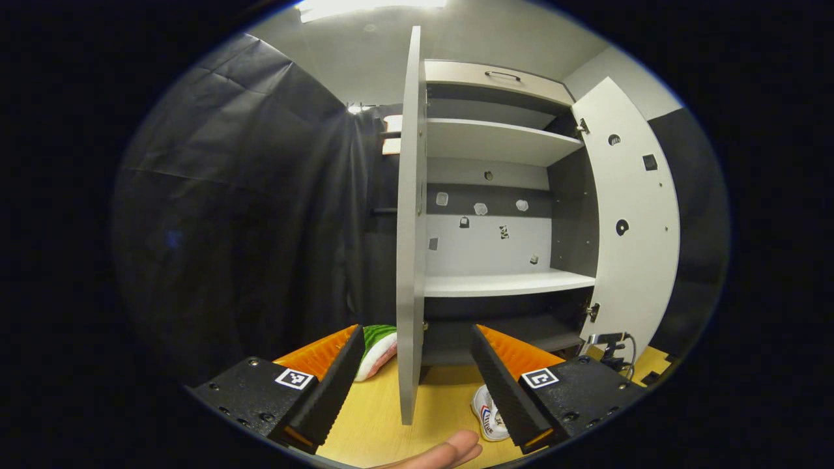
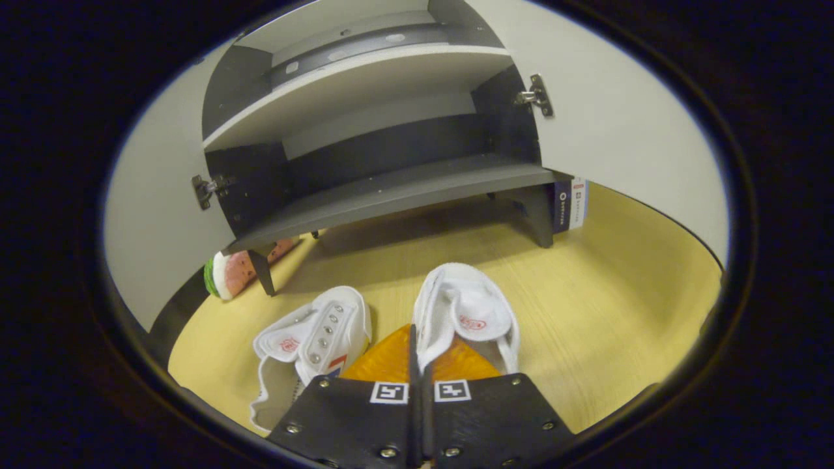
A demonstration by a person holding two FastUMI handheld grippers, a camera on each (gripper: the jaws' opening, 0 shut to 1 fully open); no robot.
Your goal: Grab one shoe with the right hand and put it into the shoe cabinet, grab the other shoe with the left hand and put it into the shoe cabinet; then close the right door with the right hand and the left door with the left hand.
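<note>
The right hand-held gripper point(image 2: 417, 365) at the bottom centre of the right gripper view looks clenched on the inner collar of the right shoe point(image 2: 466, 312), seemingly to lift it by that thin edge. The other shoe point(image 2: 313, 339) lies just beside it on the bench point(image 2: 619, 306). The left hand-held gripper point(image 1: 417, 384) hangs released, straddling the left door's point(image 1: 410, 228) edge. The shoe cabinet point(image 2: 391, 189) stands open, its bottom shelf bare with room above.

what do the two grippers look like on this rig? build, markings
Left gripper: two wedge-shaped fingers with ribbed inner faces, on black blocks with screws; each block carries a square black-and-white tag. Right gripper: same build, black plates with screws and two square tags side by side. No cables or sleeves visible; a bare fingertip shows below the left gripper.
</note>
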